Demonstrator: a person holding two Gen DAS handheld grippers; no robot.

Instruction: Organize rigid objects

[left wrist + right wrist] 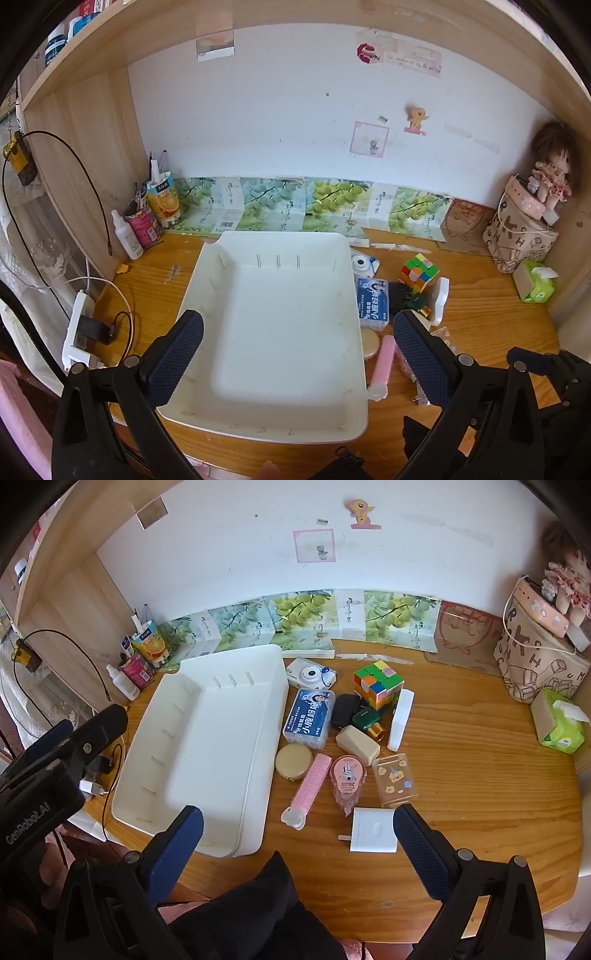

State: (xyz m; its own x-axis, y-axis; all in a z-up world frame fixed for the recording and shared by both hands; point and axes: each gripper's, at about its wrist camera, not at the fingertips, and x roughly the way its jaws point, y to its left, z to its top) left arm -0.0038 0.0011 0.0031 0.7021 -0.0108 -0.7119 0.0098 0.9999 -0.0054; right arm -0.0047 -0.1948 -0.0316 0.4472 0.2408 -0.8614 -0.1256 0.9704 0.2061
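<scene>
Both tongs [297,354] [297,843] gape empty; crowded trinkets beside the white tray [207,823] risk being knocked when the white charger [373,829] gets grabbed

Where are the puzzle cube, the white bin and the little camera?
puzzle cube [377,683], right wrist view, its top face.
white bin [207,734], right wrist view, its bare floor.
little camera [309,673], right wrist view, its round lens.

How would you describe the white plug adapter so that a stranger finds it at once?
Start at the big white bin on the desk. To its right lies a cluster of small things; the adapter is the one nearest the desk's front edge. It alone is a flat white square with a metal prong sticking out.
</scene>
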